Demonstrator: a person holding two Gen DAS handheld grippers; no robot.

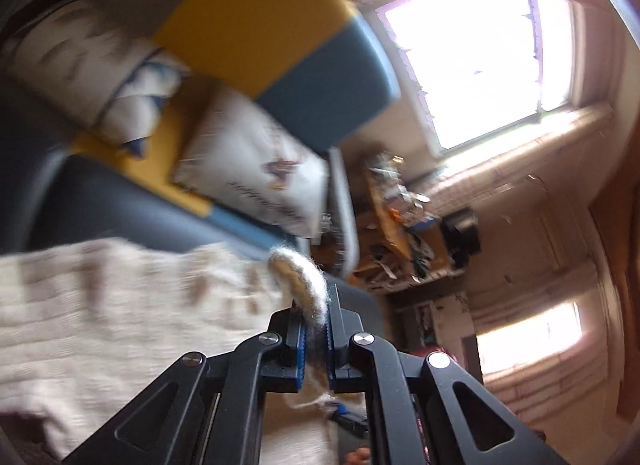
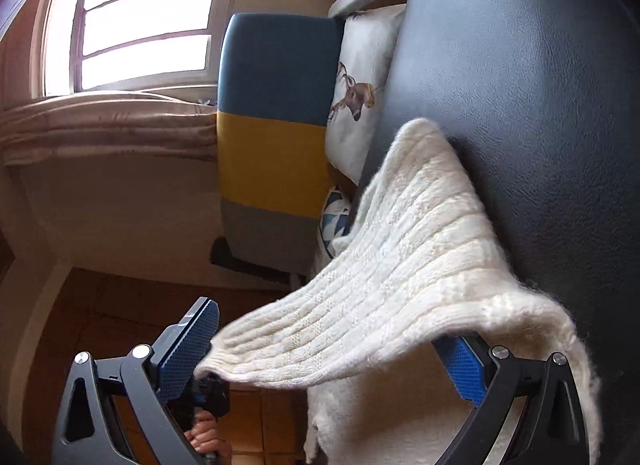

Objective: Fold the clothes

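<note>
Left tongs clench the cream knit sweater; right tongs gape, and should bite its edge before lifting.

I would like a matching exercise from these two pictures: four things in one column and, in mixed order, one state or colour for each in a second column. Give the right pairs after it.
Column 1
1. left gripper
2. right gripper
3. sweater
4. cushion

Column 2
A. white, with a deer picture
B. jaws wide open, knit draped over one finger
C. cream ribbed knit, lying across the dark table
D. shut on a pinch of knit

Pairs: 1-D, 2-B, 3-C, 4-A
</note>
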